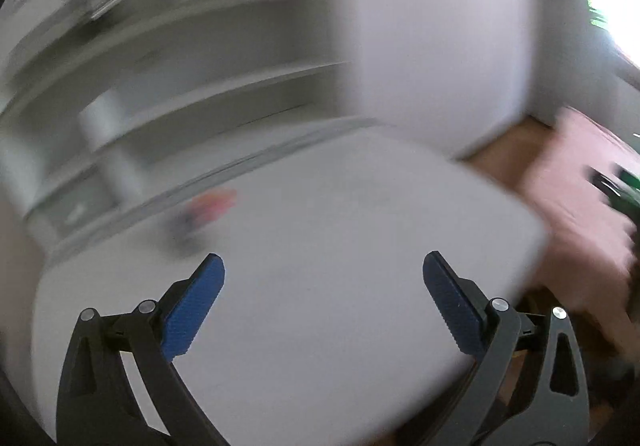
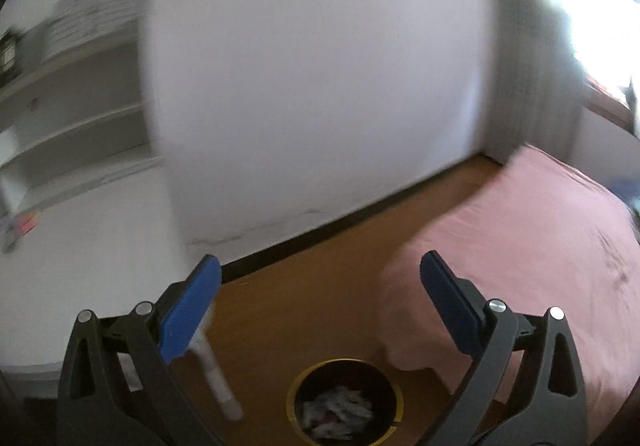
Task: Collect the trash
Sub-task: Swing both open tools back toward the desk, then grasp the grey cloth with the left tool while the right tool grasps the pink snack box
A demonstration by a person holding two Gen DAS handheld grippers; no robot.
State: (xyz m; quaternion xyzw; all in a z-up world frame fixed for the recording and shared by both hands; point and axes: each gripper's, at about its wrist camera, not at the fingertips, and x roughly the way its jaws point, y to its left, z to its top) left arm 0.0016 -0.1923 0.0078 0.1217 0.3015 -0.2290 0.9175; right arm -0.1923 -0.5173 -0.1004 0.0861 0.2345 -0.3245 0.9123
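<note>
In the right wrist view a round black bin with a gold rim (image 2: 346,366) stands on the wooden floor below my right gripper (image 2: 320,266). Crumpled white paper trash (image 2: 338,412) lies inside it. That gripper is open, with nothing between its blue pads. In the blurred left wrist view my left gripper (image 1: 323,266) hangs open and empty over a white table (image 1: 320,326). A blurred red and dark object (image 1: 208,208) lies on the table's far left part. The same red object (image 2: 26,224) shows at the left edge of the right wrist view.
A bed with a pink cover (image 2: 540,266) fills the right side beside the bin. A white table leg (image 2: 216,370) stands left of the bin. White shelves (image 1: 200,94) rise behind the table, next to a plain white wall (image 2: 320,86). A bright window (image 2: 608,26) is far right.
</note>
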